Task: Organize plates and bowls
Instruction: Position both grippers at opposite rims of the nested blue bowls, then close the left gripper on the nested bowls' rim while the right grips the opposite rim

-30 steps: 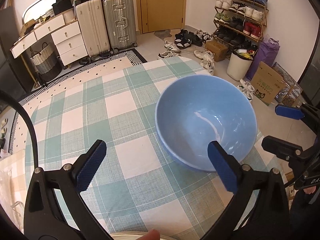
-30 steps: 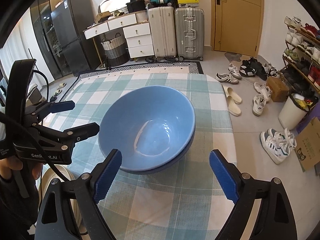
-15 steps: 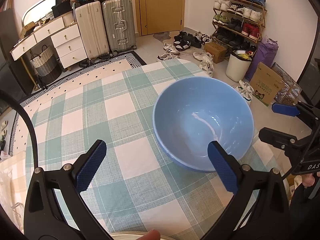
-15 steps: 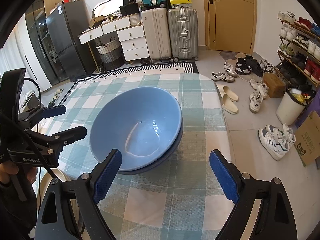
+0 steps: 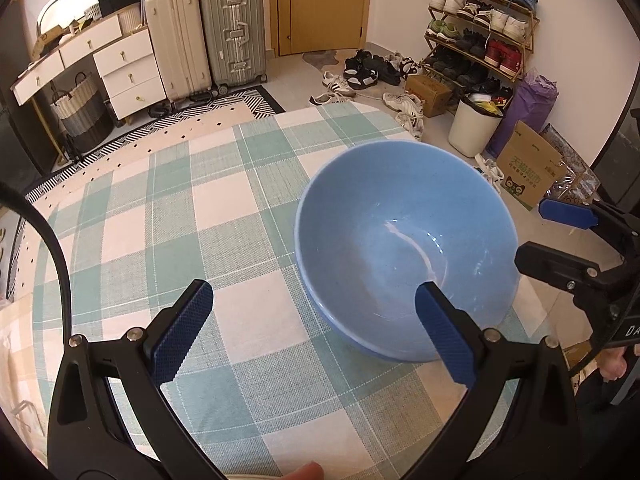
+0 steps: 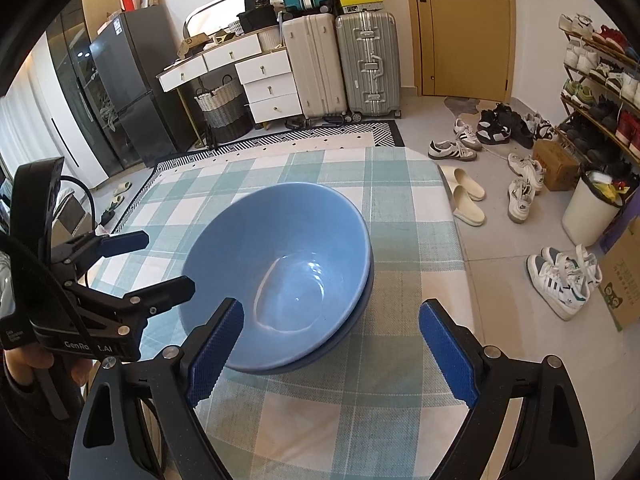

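Note:
A light blue bowl [image 5: 404, 240] sits nested in a second, darker blue bowl [image 6: 360, 304] on the checked tablecloth [image 5: 180, 220], near the table's right edge. My left gripper [image 5: 316, 332] is open and empty, hovering above the cloth just left of the bowls. My right gripper [image 6: 332, 344] is open and empty above the near side of the bowls [image 6: 280, 264]. Each gripper shows in the other's view: the right one [image 5: 560, 236] beside the bowls, the left one [image 6: 132, 264] at their left.
A pale rim [image 5: 256, 476] peeks in at the bottom edge of the left wrist view. Beyond the table lie scattered shoes [image 6: 520, 192], a white bin [image 5: 472, 128], a cardboard box [image 5: 524, 168], suitcases [image 6: 340, 64], a shoe rack and white drawers.
Both grippers have drawn back slightly and risen, so the bowls sit a little farther off and more to the left in the right wrist view. The bowls have not moved.

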A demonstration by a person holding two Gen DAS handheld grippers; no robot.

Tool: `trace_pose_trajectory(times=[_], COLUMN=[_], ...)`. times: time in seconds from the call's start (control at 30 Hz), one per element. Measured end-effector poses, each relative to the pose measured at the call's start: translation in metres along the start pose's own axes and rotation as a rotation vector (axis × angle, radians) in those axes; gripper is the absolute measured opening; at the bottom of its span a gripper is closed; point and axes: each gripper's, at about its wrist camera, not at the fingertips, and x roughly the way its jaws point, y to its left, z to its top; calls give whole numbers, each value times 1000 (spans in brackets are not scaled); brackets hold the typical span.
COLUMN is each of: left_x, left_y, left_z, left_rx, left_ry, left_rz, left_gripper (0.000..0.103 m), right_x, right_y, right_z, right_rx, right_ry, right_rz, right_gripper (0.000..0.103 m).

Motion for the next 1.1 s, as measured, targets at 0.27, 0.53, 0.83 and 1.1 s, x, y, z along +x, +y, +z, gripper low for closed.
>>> trace_pose_trajectory(times=[0.27, 0.53, 0.83, 1.1], left_x=[28, 57, 87, 100], left_y=[2, 10, 13, 17], left_z=[4, 3, 3, 2], left_rx=[-16, -28, -41, -60], left_ry=[38, 74, 113, 127], left_rz=[-5, 3, -11, -48], left_gripper=[100, 96, 75, 61], right_x=[21, 44, 67, 79], right_y=[-8, -17, -20, -20], right_z=[3, -1, -6, -12], right_rx=[37, 83, 117, 138], right_ry=[36, 67, 103, 117], right_rz=[36, 66, 100, 122], right_gripper=[91, 91, 75, 55])
